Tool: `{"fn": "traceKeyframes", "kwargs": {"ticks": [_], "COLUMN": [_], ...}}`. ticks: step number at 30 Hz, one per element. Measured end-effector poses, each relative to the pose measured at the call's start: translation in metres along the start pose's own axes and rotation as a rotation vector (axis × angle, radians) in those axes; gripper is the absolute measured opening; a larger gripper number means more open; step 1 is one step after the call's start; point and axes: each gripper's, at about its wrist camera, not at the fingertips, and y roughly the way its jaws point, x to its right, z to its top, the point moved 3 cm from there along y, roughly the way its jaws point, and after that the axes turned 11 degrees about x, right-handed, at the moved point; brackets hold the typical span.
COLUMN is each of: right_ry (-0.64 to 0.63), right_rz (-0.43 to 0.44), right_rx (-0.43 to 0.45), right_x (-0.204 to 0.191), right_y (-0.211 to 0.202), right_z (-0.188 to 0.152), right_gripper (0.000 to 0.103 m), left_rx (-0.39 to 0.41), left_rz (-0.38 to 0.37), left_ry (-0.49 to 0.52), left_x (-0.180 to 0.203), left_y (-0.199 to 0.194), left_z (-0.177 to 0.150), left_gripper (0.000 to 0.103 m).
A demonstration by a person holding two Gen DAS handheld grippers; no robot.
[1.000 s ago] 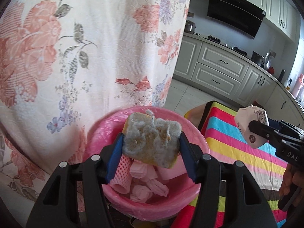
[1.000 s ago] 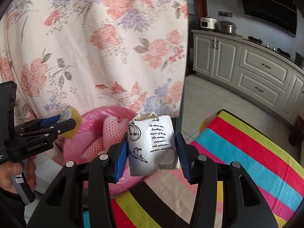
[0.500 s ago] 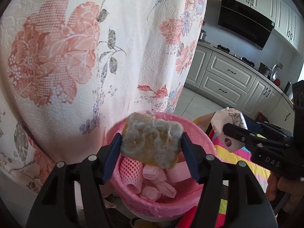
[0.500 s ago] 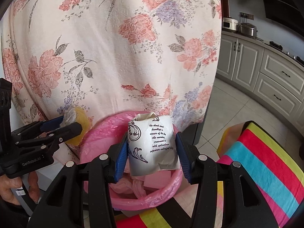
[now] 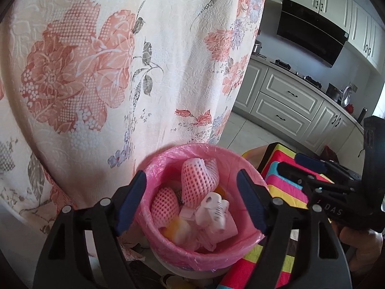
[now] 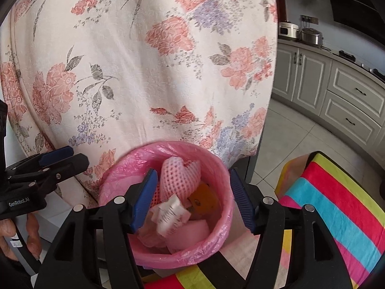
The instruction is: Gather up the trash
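Both grippers hung tilted down over the pink-lined bin (image 5: 231, 252), the left gripper (image 5: 192, 202) and right gripper (image 6: 192, 197) each with fingers spreading and nothing between them. The trash (foam nets (image 5: 197, 175), a crumpled printed paper (image 6: 170, 214)) lay directly below inside the bin, equally near both hands.

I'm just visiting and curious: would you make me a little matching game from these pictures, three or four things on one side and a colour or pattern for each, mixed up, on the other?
Things:
1. bin liner
2. hanging cloth
3. claw pads
4. seat cover

Colours or patterns:
A. blue
B. bright stripes
C. pink
D. cream with flowers

Pairs: 1-C, 2-D, 3-A, 4-B
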Motion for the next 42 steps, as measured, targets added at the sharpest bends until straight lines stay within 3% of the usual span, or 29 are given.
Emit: {"fn": "traceKeyframes", "kwargs": {"ticks": [11,22,42], "right_ry": [-0.005,-0.024,-0.021], "right_rz": [-0.089,-0.114,-0.096], "right_rx": [0.070,0.092,0.090], "right_x": [0.005,-0.007,-0.011], "right_y": [-0.044,-0.074,-0.081], "right_z": [-0.029,-0.044,-0.048], "right_gripper": [0.071,0.084,0.085], "left_rx": [-0.012,-0.015,0.001], "left_rz": [0.011,0.062,0.073], "left_ry": [0.034,0.030,0.036], "left_x": [0.011,0.018,0.019], "left_y": [-0.031,-0.057,-0.062], "left_z": [-0.024,-0.048,-0.054], "left_gripper": [0.098,0.098,0.098]}}
